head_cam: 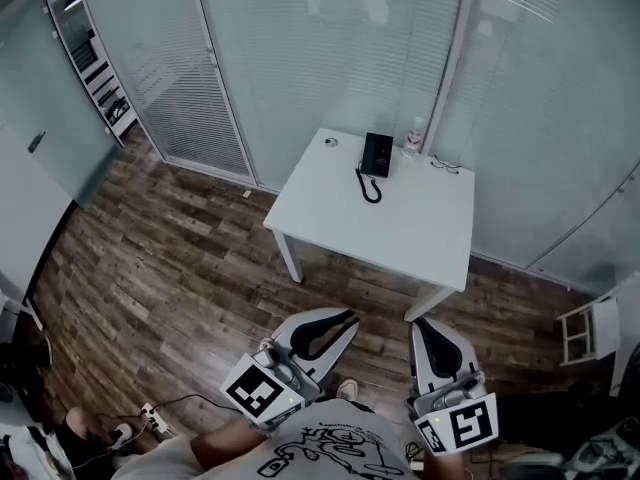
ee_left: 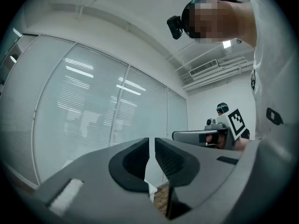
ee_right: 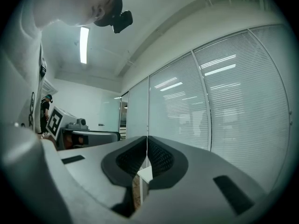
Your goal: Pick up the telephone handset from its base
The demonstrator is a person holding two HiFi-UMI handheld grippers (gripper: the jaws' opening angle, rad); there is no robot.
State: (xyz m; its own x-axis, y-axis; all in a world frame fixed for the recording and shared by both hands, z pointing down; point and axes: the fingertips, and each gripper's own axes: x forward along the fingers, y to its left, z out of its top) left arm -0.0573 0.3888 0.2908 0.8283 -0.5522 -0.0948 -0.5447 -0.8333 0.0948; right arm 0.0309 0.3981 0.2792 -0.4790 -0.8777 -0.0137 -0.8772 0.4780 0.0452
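Note:
A black telephone (head_cam: pixel 376 154) sits at the far edge of a white table (head_cam: pixel 400 238), its handset resting on the base and the coiled cord (head_cam: pixel 368 188) trailing toward me. Both grippers hang low by my body, well short of the table and level. My left gripper (head_cam: pixel 345 319) is shut with nothing between the jaws, and in its own view the left gripper (ee_left: pixel 152 146) shows its pads meeting. The right gripper (head_cam: pixel 425 324) is also shut and empty; the right gripper (ee_right: pixel 147 146) points at the glass wall. A table corner (ee_right: pixel 144 174) peeks below its jaws.
A clear bottle (head_cam: pixel 413 138), a small round object (head_cam: pixel 330 141) and a thin wiry item (head_cam: pixel 445 165) lie near the phone. Glass walls with blinds stand behind the table. A power strip (head_cam: pixel 150 415) lies on the wood floor at left, and a white rack (head_cam: pixel 590 330) at right.

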